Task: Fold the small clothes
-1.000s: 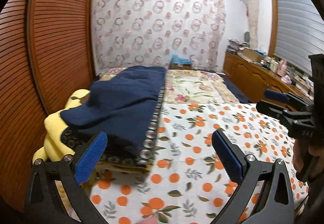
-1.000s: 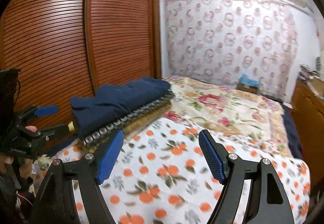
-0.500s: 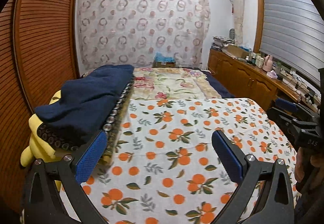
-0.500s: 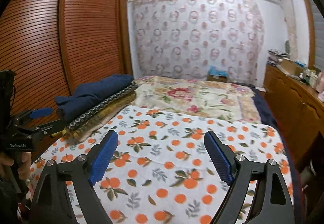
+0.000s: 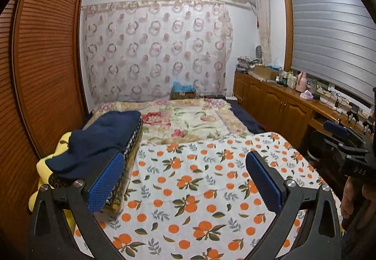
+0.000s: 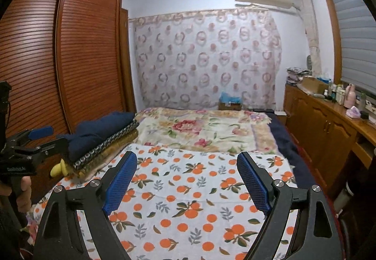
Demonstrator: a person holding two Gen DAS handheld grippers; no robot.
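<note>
1. Orange-printed white sheet point(image 5: 199, 194) covers the near half of the bed and fills the lower middle of both wrist views; it lies flat and bare, which I take to be the working surface for folding.
2. Left gripper point(image 5: 185, 182) hangs over that sheet with its blue pads spread wide and nothing between them.
3. Right gripper point(image 6: 188, 180) is likewise released, jaws standing apart over bare sheet, grasping nothing.
4. Each tool shows in the other's view: the right one at the right edge of the left view, the left one at the left edge of the right view, each with a hand on its handle.
5. Clothes sit in a stack point(image 5: 103, 149) at the left of the frame, against the slatted wooden wardrobe point(image 5: 47, 72): a navy garment point(image 6: 101, 130) on top, a patterned layer beneath, something yellow under that.
6. My guess is the pile was put to the side to keep the middle free.
7. Whether the navy piece is already folded or waiting its turn, I cannot tell.
8. Floral blanket point(image 6: 206, 130) lies further up the bed, untouched.
</note>
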